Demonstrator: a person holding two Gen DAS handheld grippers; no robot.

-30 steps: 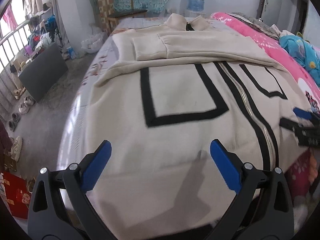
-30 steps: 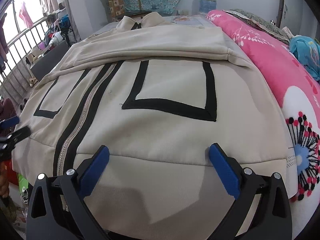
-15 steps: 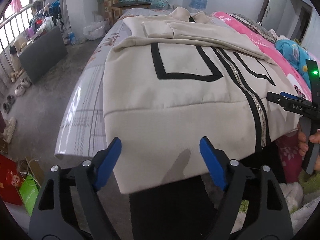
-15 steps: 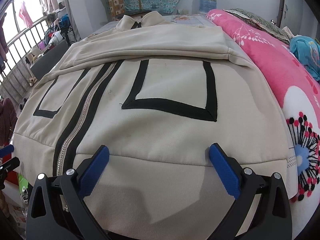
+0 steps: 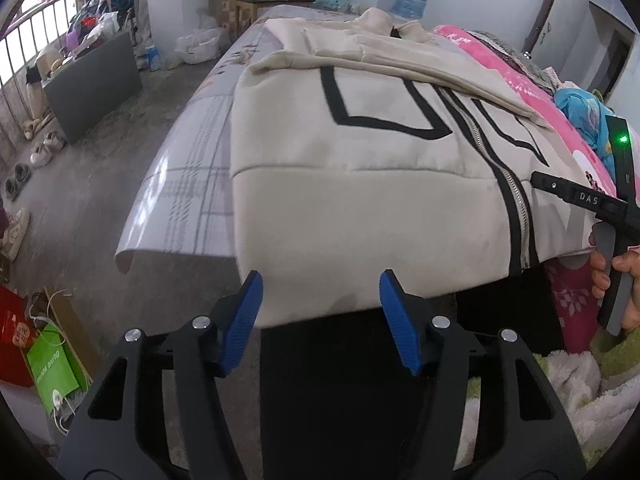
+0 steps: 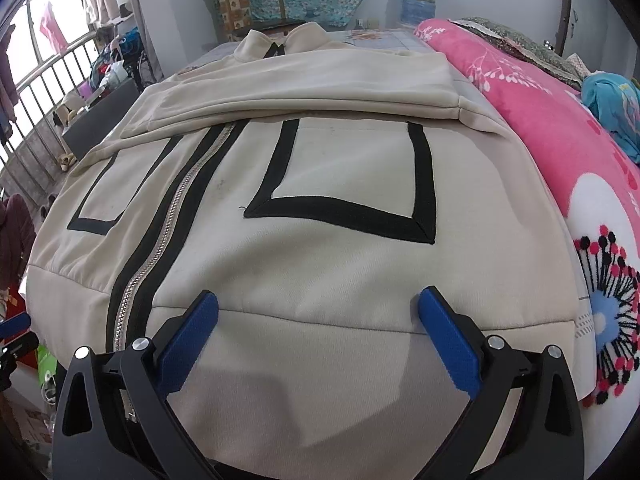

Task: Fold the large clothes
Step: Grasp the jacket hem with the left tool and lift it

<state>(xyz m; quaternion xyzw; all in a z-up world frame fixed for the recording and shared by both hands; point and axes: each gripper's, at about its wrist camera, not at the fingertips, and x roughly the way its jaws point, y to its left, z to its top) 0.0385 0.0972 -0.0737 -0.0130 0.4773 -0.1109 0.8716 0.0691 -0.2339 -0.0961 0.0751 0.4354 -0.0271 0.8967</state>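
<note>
Jacket (image 6: 320,264) lay front-up across the bed (image 5: 188,168), collar at the far end, zip (image 6: 160,236) closed down the middle, hem hanging just over the near edge. Both sleeves (image 6: 312,84) were already folded in across the chest, stacked in a neat band below the collar, so the first stage looked done. What looked left was the big fold: hem up toward the collar, maybe once more after that.

And the left gripper (image 5: 320,304) was going for it! It sat at the hem's left corner, blue pads (image 5: 244,320) either side of the cloth edge, jaws just closing in but not yet pinching; daylight showed between pads and fabric, so call it open. The right gripper (image 6: 318,336) hovered over the hem on the other side of the zip, jaws spread wide, holding nothing. A hand (image 5: 616,276) gripped its handle at the picture's edge. Pink quilt (image 6: 560,140) lay alongside, touching the jacket's right flank.
</note>
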